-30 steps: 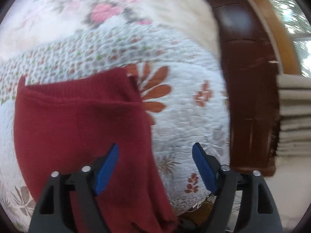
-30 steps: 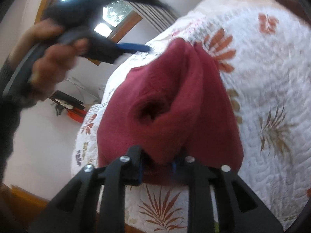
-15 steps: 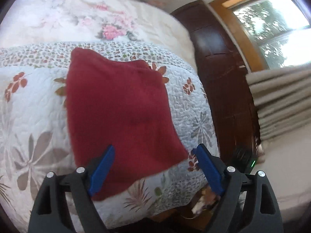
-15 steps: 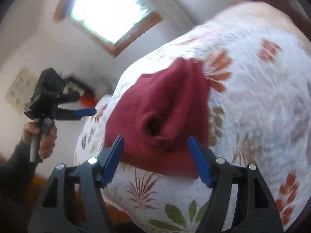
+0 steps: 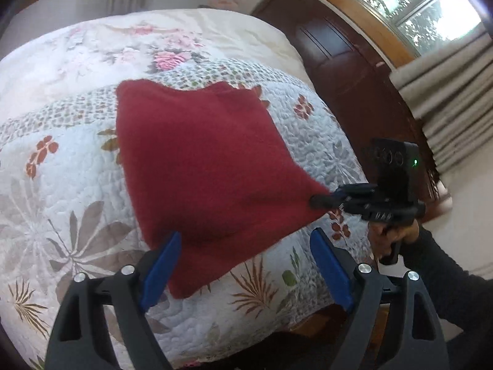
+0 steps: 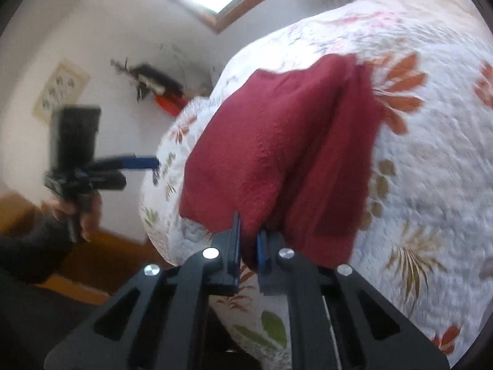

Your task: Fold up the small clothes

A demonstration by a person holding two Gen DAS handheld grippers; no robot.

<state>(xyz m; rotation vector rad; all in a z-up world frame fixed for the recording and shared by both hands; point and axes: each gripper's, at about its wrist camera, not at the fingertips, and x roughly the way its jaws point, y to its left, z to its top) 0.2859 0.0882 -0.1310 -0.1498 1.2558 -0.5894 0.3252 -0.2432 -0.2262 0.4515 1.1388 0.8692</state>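
Note:
A dark red knit garment (image 5: 203, 166) lies folded on a floral quilted bedspread (image 5: 55, 166). My left gripper (image 5: 246, 265) hangs open above the garment's near edge, blue pads wide apart, nothing between them. My right gripper (image 6: 249, 243) is shut on the red garment (image 6: 277, 141) at its near corner, and the cloth bunches up from the pinch. In the left wrist view the right gripper (image 5: 320, 199) pinches the garment's right corner, held by a hand in a dark sleeve. The right wrist view shows the left gripper (image 6: 154, 162) off to the left, beside the bed.
A dark wooden headboard (image 5: 348, 61) and pale curtains (image 5: 453, 98) stand right of the bed, under a window (image 5: 409, 3). A flowered pillow (image 5: 138, 46) lies at the far end. The bed's near edge drops to a wooden frame (image 6: 101, 246).
My right gripper was open half a second ago and has now shut on the garment's near corner. My left gripper stayed open and pulled back a little from the cloth.

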